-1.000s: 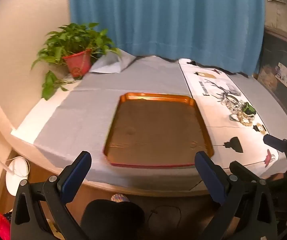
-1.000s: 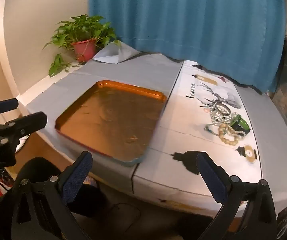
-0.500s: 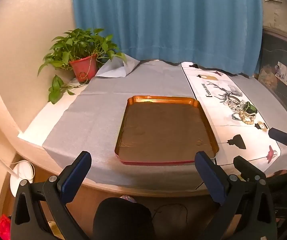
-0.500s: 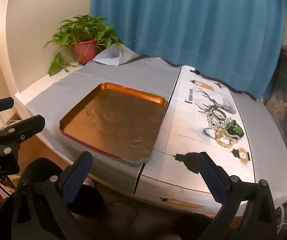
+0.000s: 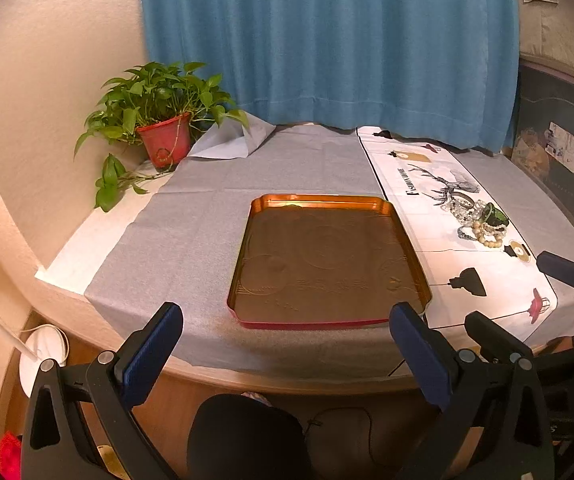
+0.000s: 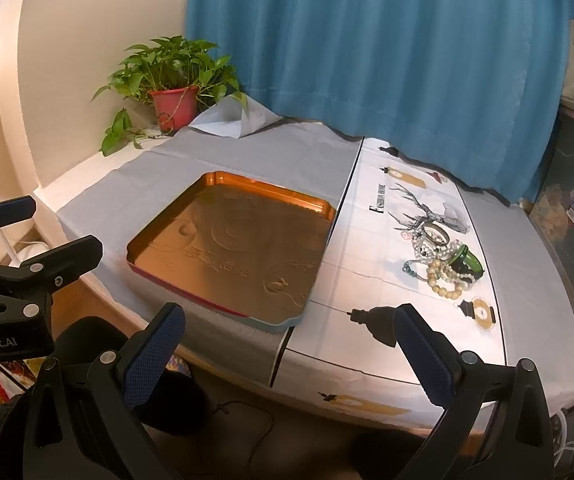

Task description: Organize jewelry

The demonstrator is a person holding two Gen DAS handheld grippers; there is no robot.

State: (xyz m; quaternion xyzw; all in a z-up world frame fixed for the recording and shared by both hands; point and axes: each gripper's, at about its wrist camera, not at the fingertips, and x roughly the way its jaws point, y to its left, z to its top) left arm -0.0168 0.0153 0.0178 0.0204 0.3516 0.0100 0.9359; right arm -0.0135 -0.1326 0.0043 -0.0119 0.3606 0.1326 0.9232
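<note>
Nothing is picked up yet, so I judge this the opening step; my right gripper [image 6: 287, 344] and left gripper [image 5: 287, 344] both gape wide, holding nothing, short of the table edge; the jewelry pile [image 6: 443, 260] lies right of centre in the right view, on the printed cloth [image 6: 387, 280], beside (not in) the empty copper tray [image 6: 231, 248]; next I should reach the right gripper over a bracelet.

Low in the frame, the left gripper [image 5: 287, 344] is spread wide and holds nothing, its blue-padded fingers [image 5: 149, 354] hanging before the tabletop [image 5: 191, 232] edge. An orange tray [image 5: 323, 258] sits at the centre on grey cloth. To its right, a heap of bracelets [image 5: 477, 220] lies on a white printed runner [image 5: 439, 216]. A potted plant [image 5: 159, 120] stands upper left, a blue curtain [image 5: 327, 40] behind. The right gripper [image 5: 527, 300] shows at the right edge.
</note>
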